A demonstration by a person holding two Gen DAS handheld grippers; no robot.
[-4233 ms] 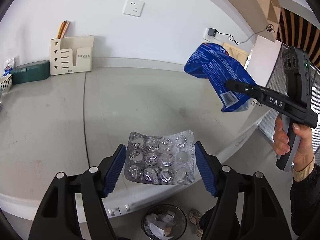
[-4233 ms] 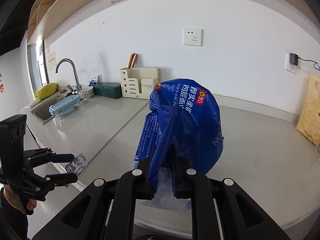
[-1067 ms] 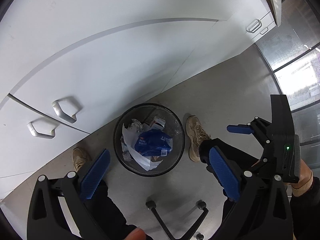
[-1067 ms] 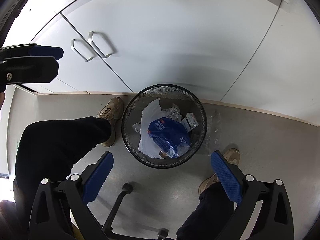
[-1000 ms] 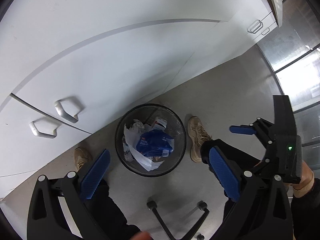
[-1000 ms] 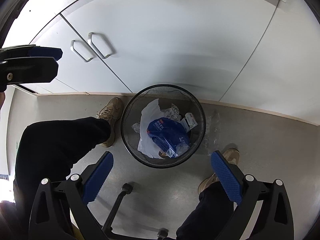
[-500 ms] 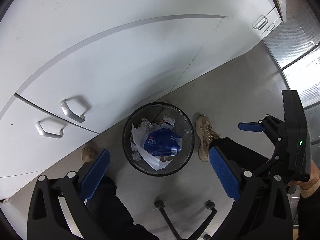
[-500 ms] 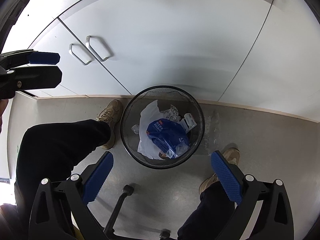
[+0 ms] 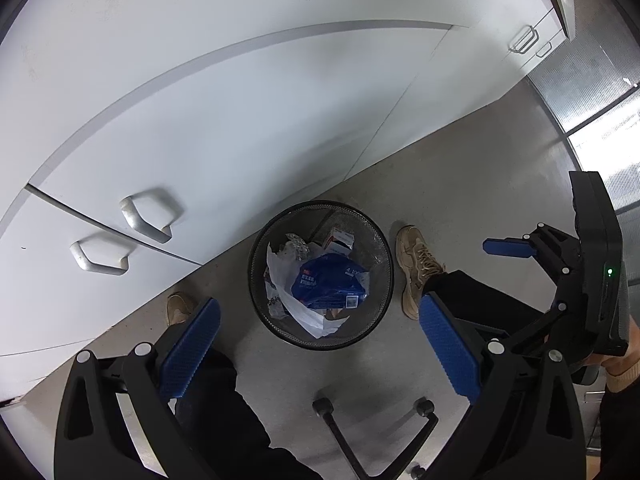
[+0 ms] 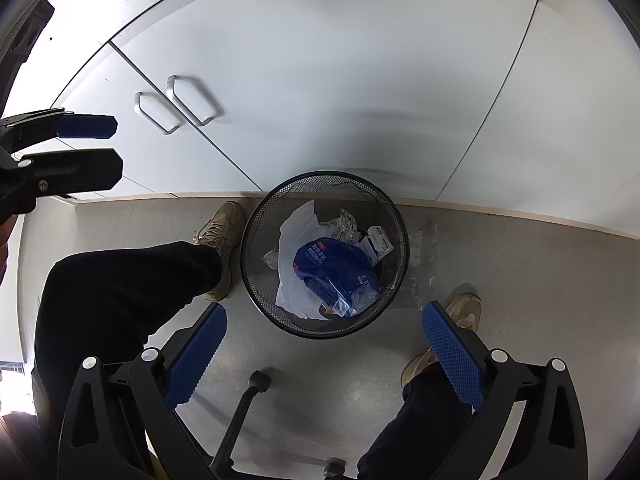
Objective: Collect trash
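Both tools hang above the round black wire-mesh waste bin (image 9: 376,240), pointing down at the floor. Left gripper (image 9: 320,354) has its blue-padded jaws spread wide w/ nothing between them; right gripper (image 10: 324,354) likewise, wide apart and empty. The crumpled blue plastic packet (image 10: 334,266) lies inside the bin, roughly mid, on top of a white plastic bag (image 10: 294,256), w/ a small white carton (image 10: 378,242) by the bin's far rim and a silvery foil blister sheet (image 9: 296,246) near the far-left rim. A clear plastic scrap (image 10: 422,264) seems to lie on the floor just outside the bin's right rim, though it's faint. Judgement: drop looks done; next is prob. to lift both tools away w/out clipping the rim or the chair base (image 9: 360,436), then check that scrap. The person's shoes flank the bin, so keep moves vertical first.
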